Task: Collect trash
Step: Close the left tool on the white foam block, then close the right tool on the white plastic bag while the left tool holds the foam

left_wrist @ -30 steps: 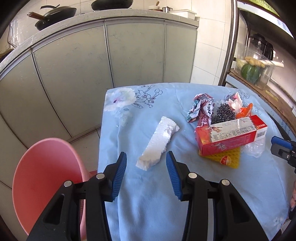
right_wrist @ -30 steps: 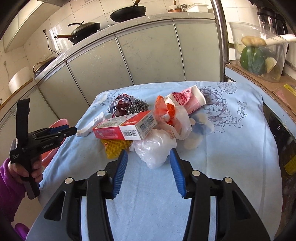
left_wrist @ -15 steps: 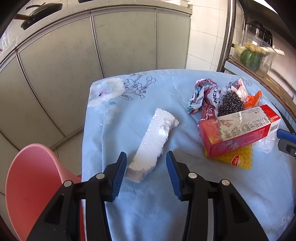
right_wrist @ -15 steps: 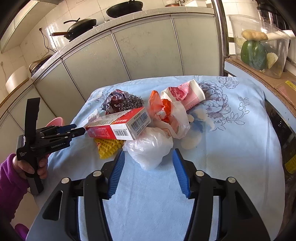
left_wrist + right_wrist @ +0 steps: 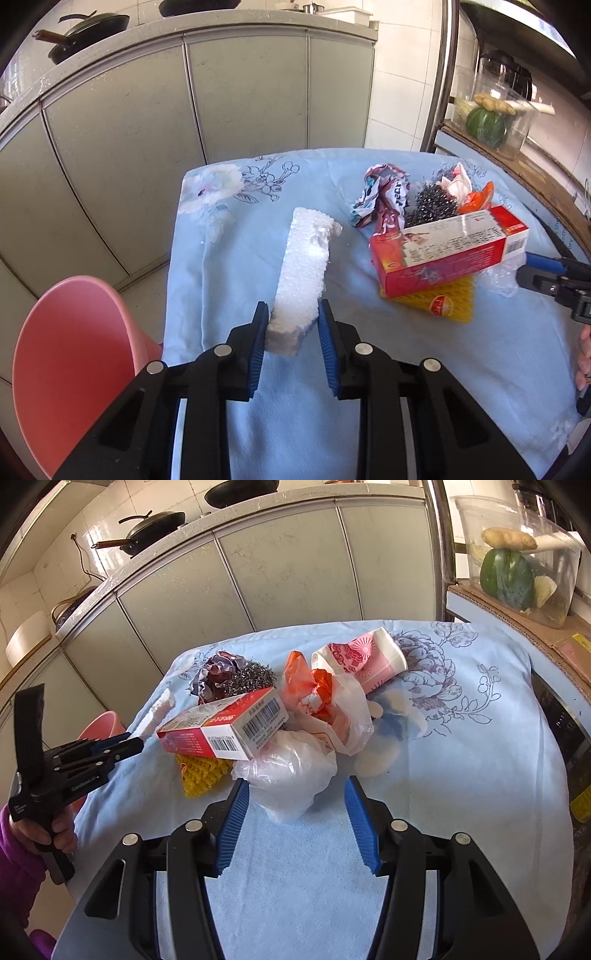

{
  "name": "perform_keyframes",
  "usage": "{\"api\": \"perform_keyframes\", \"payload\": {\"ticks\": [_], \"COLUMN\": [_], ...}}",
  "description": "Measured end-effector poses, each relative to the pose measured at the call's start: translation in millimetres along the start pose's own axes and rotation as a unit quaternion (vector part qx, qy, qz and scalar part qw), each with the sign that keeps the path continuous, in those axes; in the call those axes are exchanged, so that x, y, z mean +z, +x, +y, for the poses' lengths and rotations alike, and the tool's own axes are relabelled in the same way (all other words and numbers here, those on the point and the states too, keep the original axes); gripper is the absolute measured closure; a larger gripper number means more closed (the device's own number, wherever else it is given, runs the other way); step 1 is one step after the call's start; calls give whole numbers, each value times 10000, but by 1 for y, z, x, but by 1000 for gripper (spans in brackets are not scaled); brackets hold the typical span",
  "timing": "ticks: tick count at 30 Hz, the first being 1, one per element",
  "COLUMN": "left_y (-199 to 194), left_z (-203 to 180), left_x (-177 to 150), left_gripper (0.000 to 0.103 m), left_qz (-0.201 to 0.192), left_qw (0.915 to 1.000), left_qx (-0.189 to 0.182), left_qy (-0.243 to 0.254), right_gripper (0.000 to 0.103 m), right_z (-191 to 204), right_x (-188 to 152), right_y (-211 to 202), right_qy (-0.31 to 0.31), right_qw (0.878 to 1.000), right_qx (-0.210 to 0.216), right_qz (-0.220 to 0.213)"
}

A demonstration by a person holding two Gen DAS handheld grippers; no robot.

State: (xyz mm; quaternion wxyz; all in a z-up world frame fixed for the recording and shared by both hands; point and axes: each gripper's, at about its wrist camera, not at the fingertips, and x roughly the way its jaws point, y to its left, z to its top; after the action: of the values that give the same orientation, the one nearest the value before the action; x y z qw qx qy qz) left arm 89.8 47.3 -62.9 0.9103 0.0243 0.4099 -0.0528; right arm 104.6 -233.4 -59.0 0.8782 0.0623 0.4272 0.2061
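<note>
A white foam block lies on the blue flowered cloth. Its near end sits between the blue pads of my left gripper, whose jaws are closing and touch it on both sides. A trash pile holds a red carton, a white plastic bag, an orange-and-white bag, a paper cup, steel wool, a crumpled wrapper and yellow foam netting. My right gripper stands open, with the white bag's near edge just inside its fingertips and untouched.
A pink bin stands on the floor off the table's left edge. Grey cabinets run behind, with pans on the counter. A clear container of vegetables sits on a ledge to the right.
My left gripper came forward over the foam block's near end and its jaws narrowed onto it. My right gripper widened slightly and stayed by the white bag.
</note>
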Motion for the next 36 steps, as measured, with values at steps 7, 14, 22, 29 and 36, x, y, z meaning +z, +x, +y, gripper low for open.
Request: {"api": "perform_keyframes", "payload": {"ticks": [7, 14, 22, 29, 36], "left_y": [-25, -37, -53, -68, -80], "left_z": [0, 6, 5, 4, 3], "left_x": [-11, -22, -31, -35, -39], "left_gripper": [77, 77, 77, 77, 77], "left_qz": [-112, -143, -258, -395, -508], "left_qw": [9996, 9987, 9977, 9968, 9957], "left_qx": [-41, -13, -27, -65, -106], "left_qy": [-261, -492, -628, -692, -765], "right_gripper": [49, 51, 89, 91, 91], "right_z": [5, 10, 7, 6, 12], "right_x": [1, 1, -1, -6, -8], "right_y": [7, 7, -4, -29, -65], "right_qy": [-18, -195, -116, -131, -150], "right_qw": [9999, 9998, 9997, 9991, 9973], "right_qx": [116, -19, -103, -137, -138], "right_qz": [29, -54, -163, -368, -700]}}
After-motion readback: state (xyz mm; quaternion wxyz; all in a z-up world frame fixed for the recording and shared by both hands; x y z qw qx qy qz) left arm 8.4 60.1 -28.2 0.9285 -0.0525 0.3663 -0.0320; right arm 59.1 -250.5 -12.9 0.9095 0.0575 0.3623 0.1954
